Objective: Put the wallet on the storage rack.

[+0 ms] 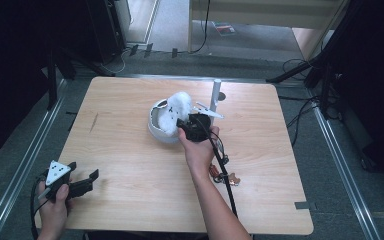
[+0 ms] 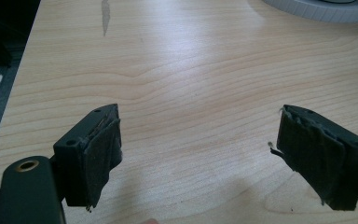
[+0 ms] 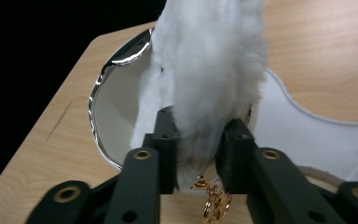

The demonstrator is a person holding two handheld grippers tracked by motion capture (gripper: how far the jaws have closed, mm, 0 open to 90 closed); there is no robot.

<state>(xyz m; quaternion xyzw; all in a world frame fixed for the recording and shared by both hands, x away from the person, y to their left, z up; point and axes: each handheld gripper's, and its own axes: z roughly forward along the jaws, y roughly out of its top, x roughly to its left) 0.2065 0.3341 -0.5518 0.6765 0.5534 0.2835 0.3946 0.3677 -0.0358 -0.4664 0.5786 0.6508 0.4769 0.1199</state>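
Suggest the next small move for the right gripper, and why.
Probably lower it a little, then open. The right gripper is shut on the white fluffy toy, which hangs over the bowl and partly inside its rim. The left gripper is open and idle near the table's edge.

Both forearms are bare, no sleeves in sight. The left gripper [image 1: 82, 184] is black, topped by a grey three-cornered plate with dark dots, and its jaws carry worn, frayed pads [image 2: 103, 154] (brass-ringed screw holes show). The right gripper [image 3: 199, 154] is black too, trailing a black cable [image 1: 224, 172].
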